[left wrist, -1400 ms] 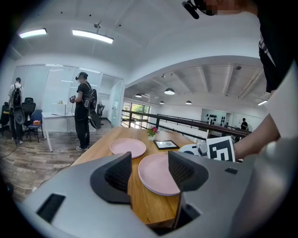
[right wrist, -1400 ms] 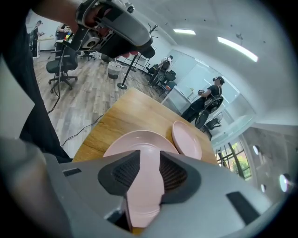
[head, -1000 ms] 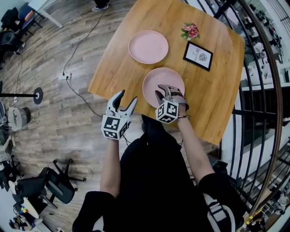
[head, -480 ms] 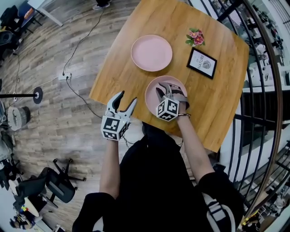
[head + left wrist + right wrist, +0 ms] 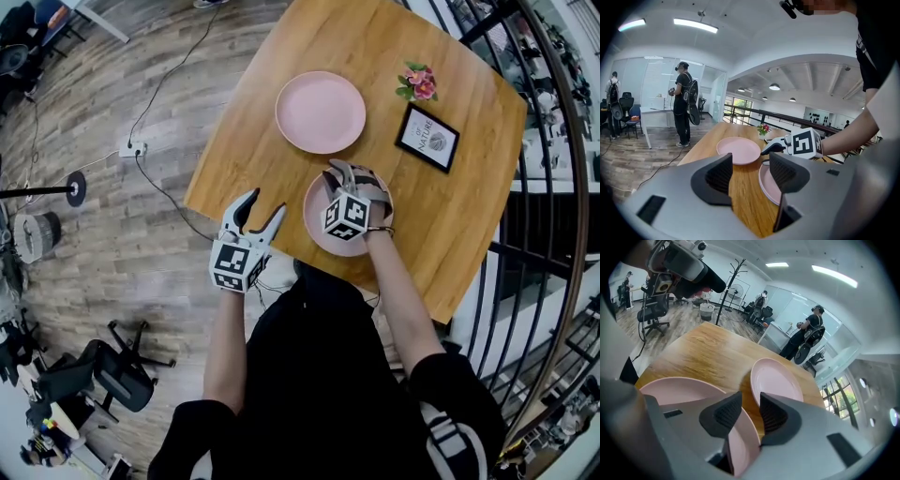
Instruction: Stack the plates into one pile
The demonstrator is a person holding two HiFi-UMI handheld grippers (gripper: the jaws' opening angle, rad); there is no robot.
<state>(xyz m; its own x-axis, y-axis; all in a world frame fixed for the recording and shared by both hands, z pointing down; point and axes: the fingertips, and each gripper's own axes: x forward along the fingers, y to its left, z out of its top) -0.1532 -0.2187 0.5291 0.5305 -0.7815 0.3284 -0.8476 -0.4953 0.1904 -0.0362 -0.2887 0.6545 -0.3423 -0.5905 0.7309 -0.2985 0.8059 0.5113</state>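
Note:
Two pink plates lie apart on the wooden table [image 5: 234, 141]. The far plate [image 5: 320, 112] [image 5: 738, 149] [image 5: 776, 378] has nothing on it. The near plate [image 5: 328, 234] [image 5: 768, 185] [image 5: 679, 390] sits close to the table's front edge. My right gripper [image 5: 343, 172] [image 5: 751, 401] [image 5: 771, 148] hangs over the near plate's far rim, jaws side by side with a gap; wood and plate show through it and nothing is pinched. My left gripper [image 5: 256, 204] [image 5: 750, 164] is open and empty, at the table's front-left edge, left of the near plate.
A framed card [image 5: 427, 138] and a small flower [image 5: 418, 82] stand at the table's right side. A black railing [image 5: 553, 187] runs close behind that side. A cable [image 5: 155, 178] lies on the floor left of the table. People stand far back in the room.
The right gripper has slid forward from the middle of the near plate to its far rim. The left gripper has come forward toward the table edge. Both plates stay apart.

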